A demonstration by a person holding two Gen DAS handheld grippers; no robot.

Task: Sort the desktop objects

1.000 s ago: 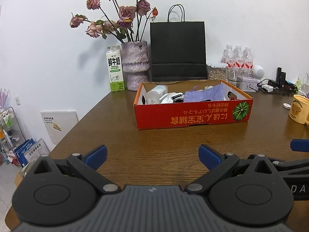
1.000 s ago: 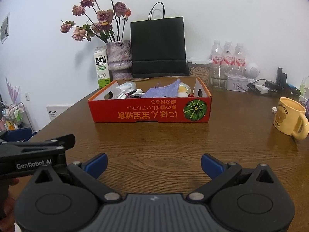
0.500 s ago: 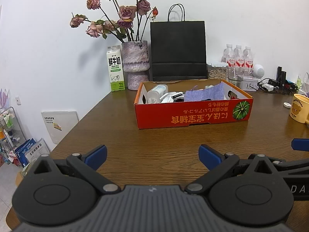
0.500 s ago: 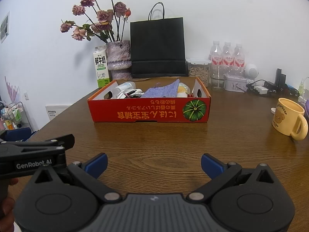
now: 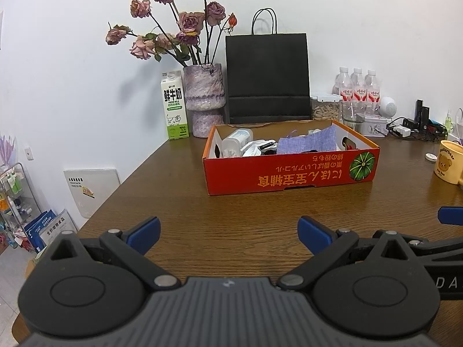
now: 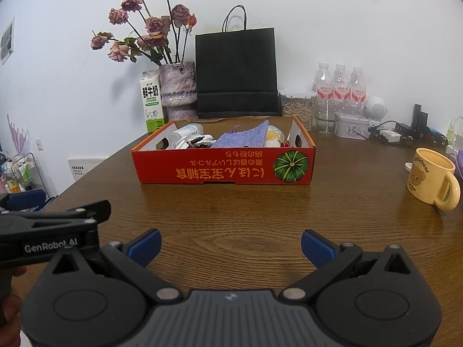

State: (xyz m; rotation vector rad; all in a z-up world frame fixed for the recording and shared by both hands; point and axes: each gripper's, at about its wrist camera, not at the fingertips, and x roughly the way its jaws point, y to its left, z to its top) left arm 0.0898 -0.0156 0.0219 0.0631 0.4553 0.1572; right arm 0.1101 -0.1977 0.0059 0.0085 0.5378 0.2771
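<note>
Both jaws gape empty; only right wrist shows whole mug (image 6: 433,180) (bear-printed).

A brown table (image 5: 237,211) lies under the open jaws. Far ahead of the jaws, by the white wall, stands a black bag (image 5: 267,78). Left of the bag is a purple vase (image 5: 204,98) with dried roses (image 5: 179,26), and a milk carton (image 5: 174,105) stands just beside the vase. Right of the bag are a clear jar (image 6: 296,107), three water bottles (image 6: 340,86), a tin (image 6: 353,127) and a white ball-shaped thing (image 6: 376,107). Off to the right of the jaws sits a yellow mug (image 6: 432,179) with a bear on it.
</note>
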